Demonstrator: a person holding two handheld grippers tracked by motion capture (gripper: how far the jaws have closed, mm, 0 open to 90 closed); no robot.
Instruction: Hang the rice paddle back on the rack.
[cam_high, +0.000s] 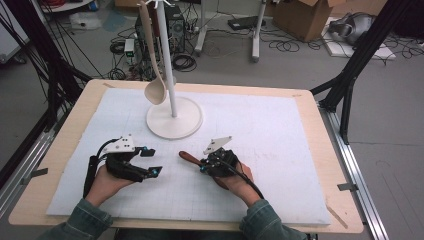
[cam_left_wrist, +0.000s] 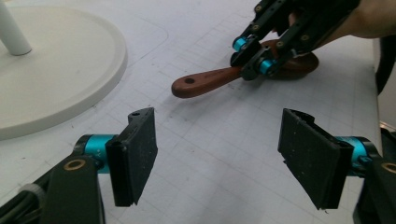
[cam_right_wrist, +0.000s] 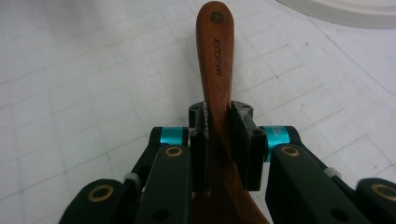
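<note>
Covering the wooden table (cam_high: 68, 150) — white gridded mat (cam_high: 280, 140), cable-strewn grey floor (cam_high: 300, 60).

White stand (cam_high: 173, 118) with hanging pale ladle (cam_high: 154, 90), white mat (cam_high: 280, 145) (gridded), wooden table (cam_high: 65, 145), cardboard box (cam_high: 310, 17)

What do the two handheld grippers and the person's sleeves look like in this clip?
Both the left gripper and right gripper are black with turquoise jaw pivots, brass-coloured rivets, flat black pads, a grey three-cornered plate on top and a trailing black cable. The sleeves are blue-green denim.

Brown spoon (cam_right_wrist: 215, 60) bowel end cut off below tool.
</note>
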